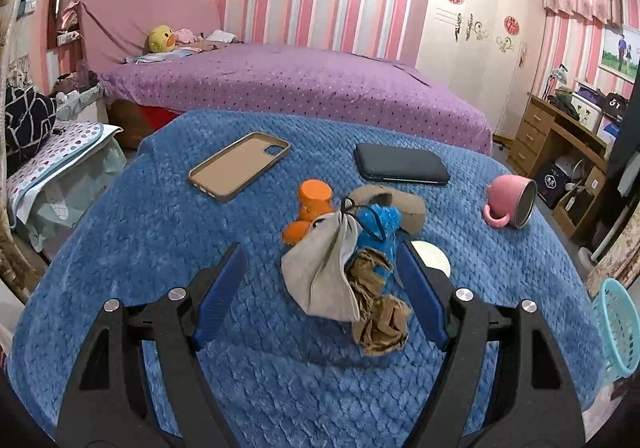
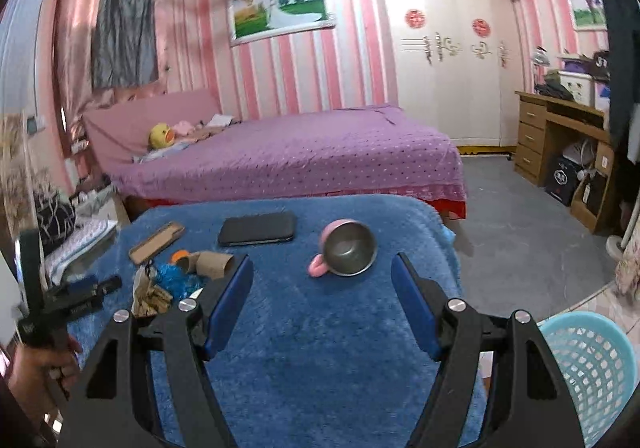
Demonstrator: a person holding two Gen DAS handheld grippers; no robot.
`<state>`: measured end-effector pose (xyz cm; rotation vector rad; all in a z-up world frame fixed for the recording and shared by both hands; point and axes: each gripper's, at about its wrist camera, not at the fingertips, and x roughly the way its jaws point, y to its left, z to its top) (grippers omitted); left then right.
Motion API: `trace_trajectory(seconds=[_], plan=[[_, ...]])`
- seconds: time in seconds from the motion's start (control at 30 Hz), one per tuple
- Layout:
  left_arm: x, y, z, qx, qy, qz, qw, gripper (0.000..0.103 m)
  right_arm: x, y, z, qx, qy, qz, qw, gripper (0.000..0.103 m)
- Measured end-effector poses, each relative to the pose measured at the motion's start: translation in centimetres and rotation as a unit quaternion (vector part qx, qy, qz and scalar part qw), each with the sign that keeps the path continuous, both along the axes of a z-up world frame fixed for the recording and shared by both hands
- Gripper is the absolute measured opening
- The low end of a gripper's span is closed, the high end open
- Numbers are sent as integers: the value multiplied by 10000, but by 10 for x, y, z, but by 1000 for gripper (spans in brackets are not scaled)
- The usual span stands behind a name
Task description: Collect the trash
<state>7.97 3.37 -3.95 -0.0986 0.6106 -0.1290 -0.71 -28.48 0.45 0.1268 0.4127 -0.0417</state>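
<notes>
A heap of trash lies on the blue blanket (image 1: 120, 248): a grey cloth scrap (image 1: 324, 272), crumpled brown paper (image 1: 378, 322), a blue crinkled wrapper (image 1: 380, 228), an orange bottle (image 1: 310, 207) and a cardboard tube (image 1: 404, 203). My left gripper (image 1: 322, 250) is open, its blue fingers on either side of the cloth and paper, apart from them. The heap also shows in the right wrist view (image 2: 176, 280). My right gripper (image 2: 322, 262) is open and empty above the blanket, near a tipped pink cup (image 2: 346, 254). A turquoise basket (image 2: 592, 372) stands at the lower right.
A tan phone case (image 1: 240, 165) and a black phone (image 1: 402, 167) lie farther back on the blanket. The pink cup (image 1: 514, 205) lies on its side at the right. A purple bed (image 1: 304, 87) is behind, a wooden desk (image 1: 560, 143) at the right.
</notes>
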Motion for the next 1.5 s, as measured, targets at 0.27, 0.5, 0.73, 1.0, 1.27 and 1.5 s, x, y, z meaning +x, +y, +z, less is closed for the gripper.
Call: trace_trajectory(seconds=[0.27,0.5,0.73,1.0,1.27,1.5], plan=[[9,7,-8,78,7,-53,10000,75,38,9,-11,195,103,68,9997,71],[26,-20,-16,380,-4,-244,9990,71,77,26,-32,376,378,253,9983,71],[51,-15,-37,130,608,-403,9973,4,90,43,-39,235,499,488,9973,71],[28,22,2,-36,-21,114,9999,0,86,63,-44,411,569,832,9941,71],[6,49,20,109,-205,445,9987,0,90,157,-83,209,1059,2016,9735,70],[-2,63,13,48,-35,438,9990,0,107,199,-116,129,1604,2250,9610,70]])
